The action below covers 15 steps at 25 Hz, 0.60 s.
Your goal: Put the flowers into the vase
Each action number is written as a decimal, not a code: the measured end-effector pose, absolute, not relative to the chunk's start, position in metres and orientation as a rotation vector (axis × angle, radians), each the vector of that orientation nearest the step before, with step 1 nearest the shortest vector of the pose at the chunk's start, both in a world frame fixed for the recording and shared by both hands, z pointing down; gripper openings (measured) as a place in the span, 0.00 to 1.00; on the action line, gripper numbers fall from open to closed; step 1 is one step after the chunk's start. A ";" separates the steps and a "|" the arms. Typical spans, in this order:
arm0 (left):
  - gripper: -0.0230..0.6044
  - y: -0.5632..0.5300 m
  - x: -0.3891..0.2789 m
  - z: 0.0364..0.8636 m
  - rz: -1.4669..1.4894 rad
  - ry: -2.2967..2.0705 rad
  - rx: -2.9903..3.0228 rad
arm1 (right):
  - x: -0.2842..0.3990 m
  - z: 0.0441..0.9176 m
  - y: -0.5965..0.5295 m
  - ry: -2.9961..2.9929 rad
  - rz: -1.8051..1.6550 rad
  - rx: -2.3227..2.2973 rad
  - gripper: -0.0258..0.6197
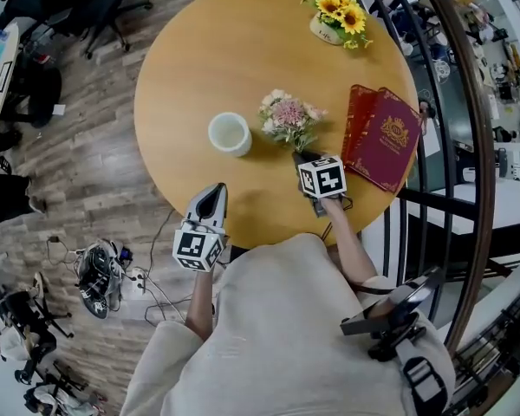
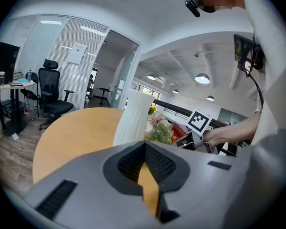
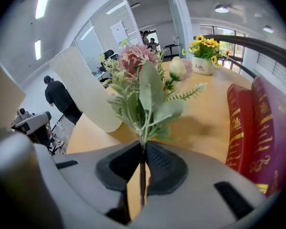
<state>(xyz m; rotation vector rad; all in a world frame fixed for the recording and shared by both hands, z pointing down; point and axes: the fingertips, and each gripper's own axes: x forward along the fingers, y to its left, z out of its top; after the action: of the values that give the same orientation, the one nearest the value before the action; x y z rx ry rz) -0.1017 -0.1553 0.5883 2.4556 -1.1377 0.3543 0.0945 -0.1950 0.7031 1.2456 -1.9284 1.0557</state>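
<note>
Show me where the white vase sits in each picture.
Head view: vase near centre, left of the bouquet.
Left gripper view: vase at centre, bouquet to its right.
Right gripper view: vase upper left, behind the bouquet.
Shared landmark: the bouquet.

You can read just one word: "Life", in dark letters on the small white pot [image 3: 203,66] of yellow blooms, far ahead and a little right of your right gripper [image 3: 142,149]. The red books [image 3: 267,128] close on that gripper's right carry gold print too distorted to read. The sheet [image 2: 76,53] on the glass wall far ahead-left of your left gripper [image 2: 145,149] is illegible.
</note>
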 end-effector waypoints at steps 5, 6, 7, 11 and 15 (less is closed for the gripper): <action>0.05 -0.160 -0.094 0.576 0.330 -1.141 2.498 | 0.099 0.659 -0.221 -2.039 0.978 1.337 0.10; 0.05 -0.161 -0.093 0.574 0.324 -1.145 2.505 | 0.099 0.647 -0.228 -2.071 0.958 1.353 0.10; 0.05 -0.161 -0.092 0.572 0.318 -1.149 2.512 | 0.098 0.635 -0.235 -2.103 0.937 1.367 0.10; 0.05 -0.170 -0.088 0.558 0.291 -1.162 2.550 | 0.097 0.590 -0.259 -2.195 0.830 1.415 0.10; 0.05 -0.176 -0.088 0.544 0.260 -1.182 2.585 | 0.095 0.569 -0.266 -2.247 0.778 1.436 0.10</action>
<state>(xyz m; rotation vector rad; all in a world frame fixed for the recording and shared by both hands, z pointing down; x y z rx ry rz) -0.0878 -0.1763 0.5442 2.5854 -1.1819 0.2599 0.0950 -0.2661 0.5687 1.4363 -2.2471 0.7784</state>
